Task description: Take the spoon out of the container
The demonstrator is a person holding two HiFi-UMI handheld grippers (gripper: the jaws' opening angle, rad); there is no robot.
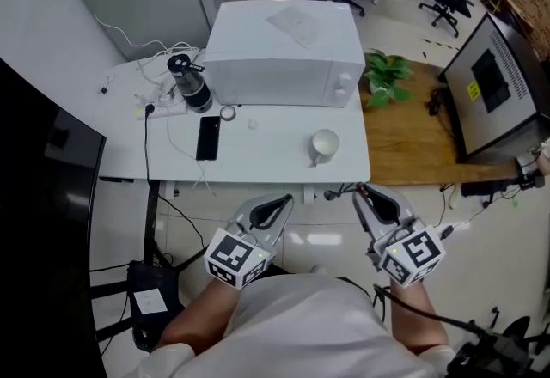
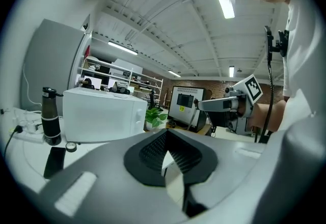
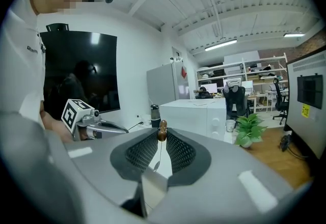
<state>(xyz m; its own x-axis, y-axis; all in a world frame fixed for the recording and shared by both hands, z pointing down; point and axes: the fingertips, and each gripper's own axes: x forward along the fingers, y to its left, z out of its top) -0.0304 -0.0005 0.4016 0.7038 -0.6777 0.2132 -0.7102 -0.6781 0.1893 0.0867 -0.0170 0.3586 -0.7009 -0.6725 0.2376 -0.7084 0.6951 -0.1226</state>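
**Brown-knobbed spoon is out of the cup and up in the right jaws**

Brown wood caps the spoon (image 3: 161, 131), and the right gripper (image 3: 161, 140) has its jaws clamped on it right at that knob. The thin stem hangs down between the pads, with the little bowl at the low end.

I'd call it very light and wiry. The stem looks slim enough to swivel or slide in the pads, so the thicker knob, or the stem just under it, seems the safest place to pinch. A gentle squeeze should do, since nothing about it looks fragile.

The left gripper (image 2: 166, 134) has its jaws together with nothing between them.

From the head view, both grippers hang off the near edge of the tabletop (image 1: 266, 161), over the floor. The white cup (image 1: 325, 145) stands at about 11 o'clock from the right gripper, in front of the microwave (image 1: 284, 54). The spoon is well clear of the cup, so I judge the lift-out done.

Only the right gripper view shows the stem and bowl. In the head view the spoon is just a reddish speck at the jaw tips, and in the left gripper view it is too small to make out. The head view alone shows how the cup, the tabletop and both grippers lie.
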